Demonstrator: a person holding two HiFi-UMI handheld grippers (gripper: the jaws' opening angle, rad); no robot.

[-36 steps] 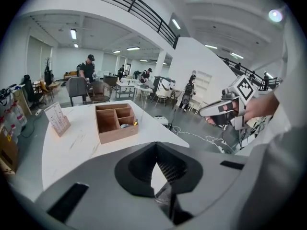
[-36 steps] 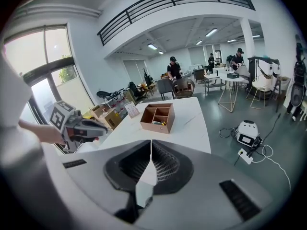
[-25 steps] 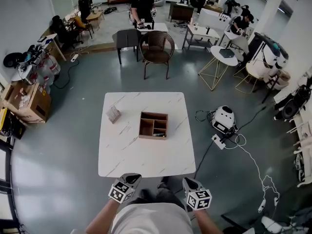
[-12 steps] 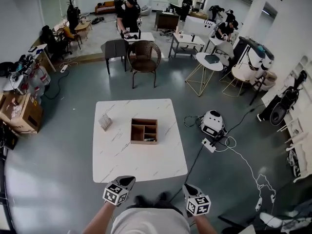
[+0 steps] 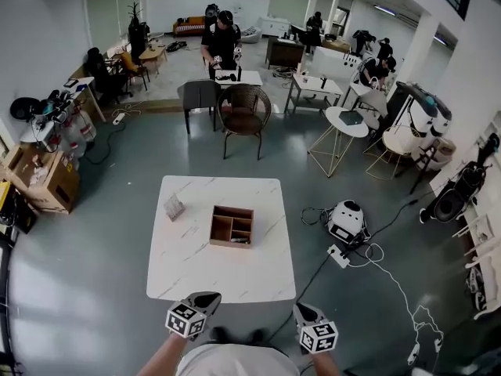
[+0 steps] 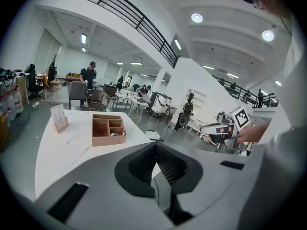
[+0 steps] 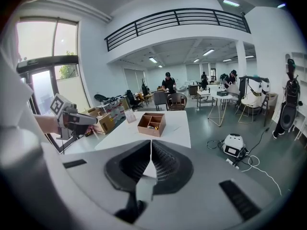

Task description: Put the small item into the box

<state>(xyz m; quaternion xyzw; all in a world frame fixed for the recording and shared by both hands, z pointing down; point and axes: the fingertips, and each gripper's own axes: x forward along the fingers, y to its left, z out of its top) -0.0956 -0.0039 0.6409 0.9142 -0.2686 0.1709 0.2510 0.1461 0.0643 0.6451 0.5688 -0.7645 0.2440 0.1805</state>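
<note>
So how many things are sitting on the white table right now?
2. A wooden box sits near the table's middle, and a small card stand stands toward its far left. Inside the box lie small items; more may be hidden there.

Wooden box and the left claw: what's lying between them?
Nothing: in the head view only bare white tabletop separates the box from the left claw. The card stand sits off to the side.

White marble table (image 5: 196, 266), wicker chair (image 5: 243, 105) beyond, cardboard boxes (image 5: 44, 177) left
</note>
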